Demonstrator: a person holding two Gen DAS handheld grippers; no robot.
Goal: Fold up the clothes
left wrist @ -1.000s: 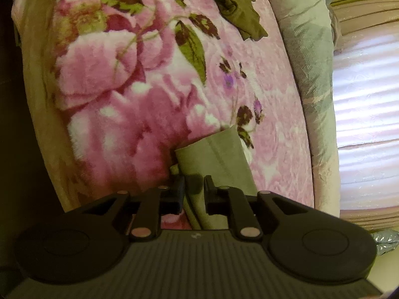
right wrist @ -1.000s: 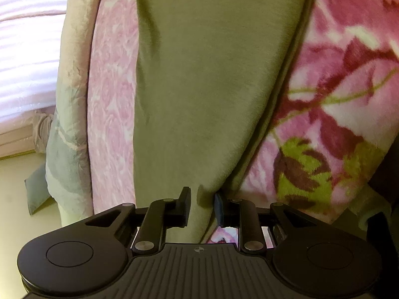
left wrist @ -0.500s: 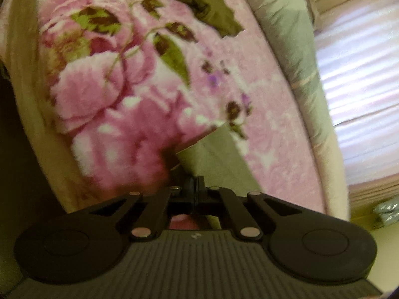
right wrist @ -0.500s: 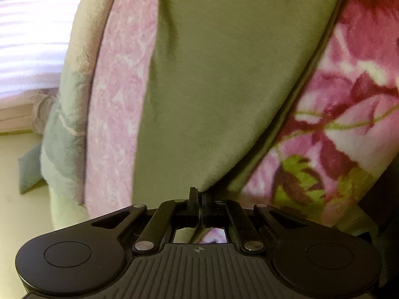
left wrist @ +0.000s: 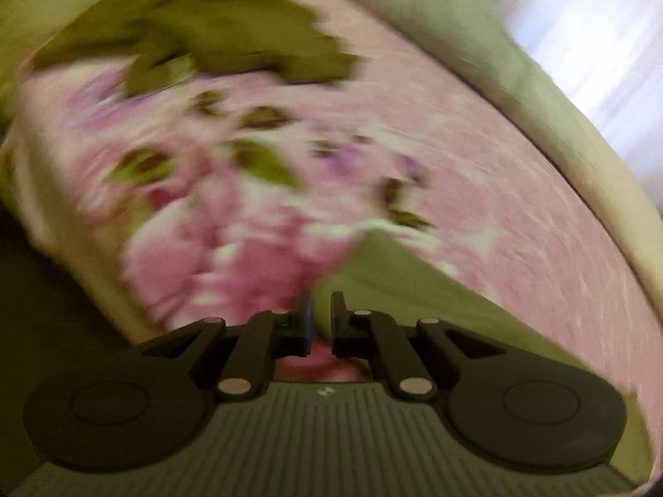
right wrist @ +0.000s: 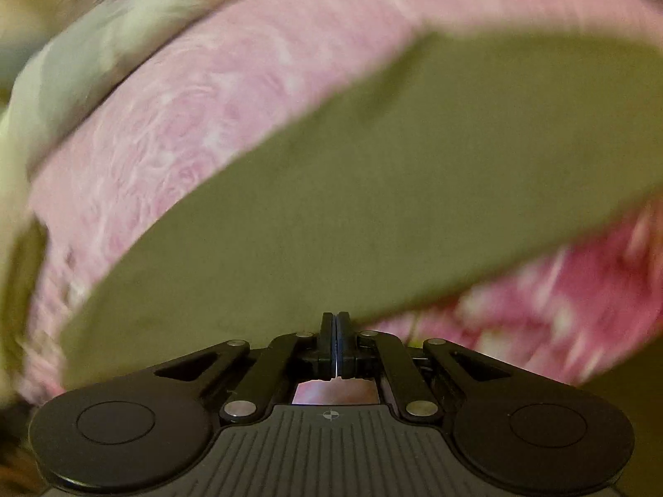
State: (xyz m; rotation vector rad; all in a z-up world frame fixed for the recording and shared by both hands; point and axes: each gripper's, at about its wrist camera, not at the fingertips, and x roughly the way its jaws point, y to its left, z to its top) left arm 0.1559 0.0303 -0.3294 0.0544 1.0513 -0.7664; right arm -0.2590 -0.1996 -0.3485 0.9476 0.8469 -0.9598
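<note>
**Mid-fold on the olive garment, one end pinched, the other maybe not**

Both views are pretty smeared with motion blur, so take this with a grain of salt.

I read this as the carry-over part of a fold. The right gripper [right wrist: 336, 346] has its fingers pressed together on the near edge of the olive garment [right wrist: 373, 190], and the cloth stretches away from the fingertips across the pink floral blanket [right wrist: 199, 124]. The left gripper [left wrist: 321, 314] has its fingers a little apart, with a corner of the same olive garment [left wrist: 398, 285] lying right at the right-hand fingertip. I can't tell if any cloth is actually in the gap.

Next move, as I judge it: get both ends travelling together so the edge lands square on the rest of the garment. If the left side isn't gripping, I need to close on that corner first, or the fold is going to skew.

Other stuff: beyond the garment, at the far end of the blanket, there's a darker olive pile of clothes [left wrist: 199, 37]. It's well apart from the garment, so not really in the way. The blanket's plush, so the cloth may drag on it.
</note>
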